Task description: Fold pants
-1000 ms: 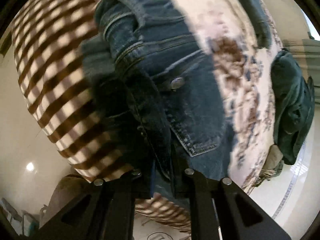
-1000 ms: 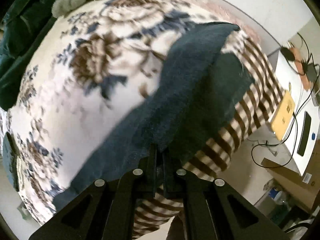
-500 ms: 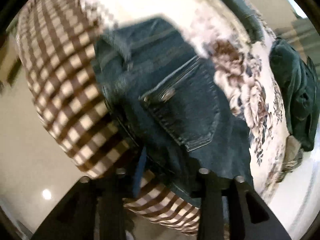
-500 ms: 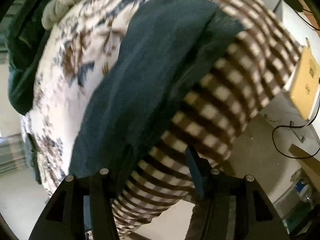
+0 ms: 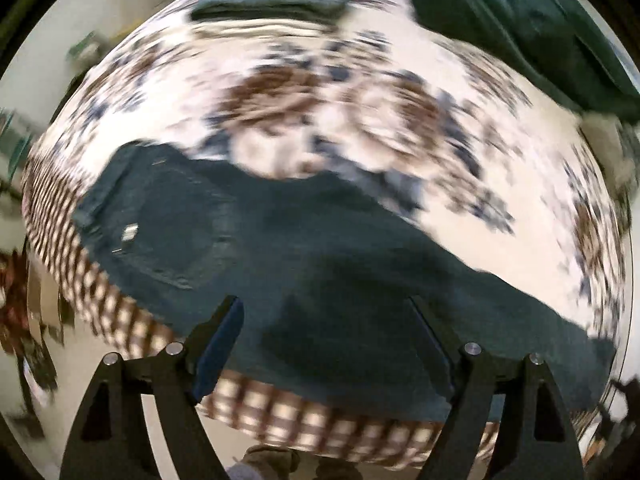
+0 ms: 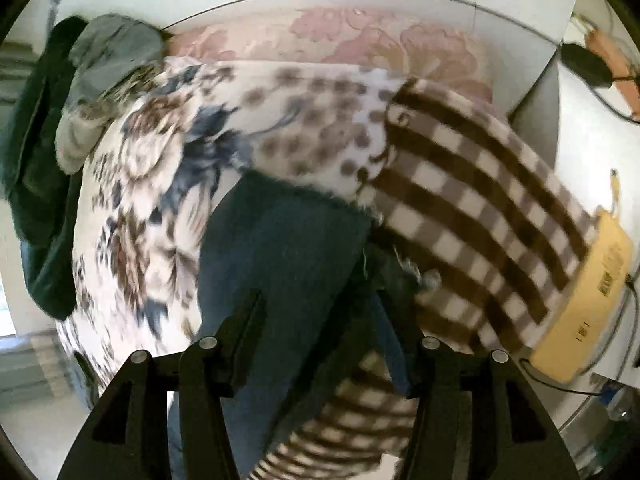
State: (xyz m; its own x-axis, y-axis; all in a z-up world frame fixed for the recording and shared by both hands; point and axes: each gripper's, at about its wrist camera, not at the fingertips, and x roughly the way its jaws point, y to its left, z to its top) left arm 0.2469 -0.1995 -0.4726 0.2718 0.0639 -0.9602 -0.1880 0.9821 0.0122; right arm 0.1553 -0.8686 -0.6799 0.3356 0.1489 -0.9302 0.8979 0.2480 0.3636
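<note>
Dark blue jeans lie flat along the near edge of a bed with a floral blanket. The waist and back pocket are at the left in the left wrist view. My left gripper is open and empty above the jeans' middle. In the right wrist view the jeans' leg end lies under my right gripper, which is open and empty. The frayed hem lies by the brown checked blanket border.
A folded dark garment lies at the far side of the bed. A dark green heap sits at the far right, also seen in the right wrist view. A yellow box and cables sit on a white table right of the bed.
Both grippers were shut on the jeans a second ago. They have let go, opened wide and pulled back. The jeans now lie spread flat on the bed.
</note>
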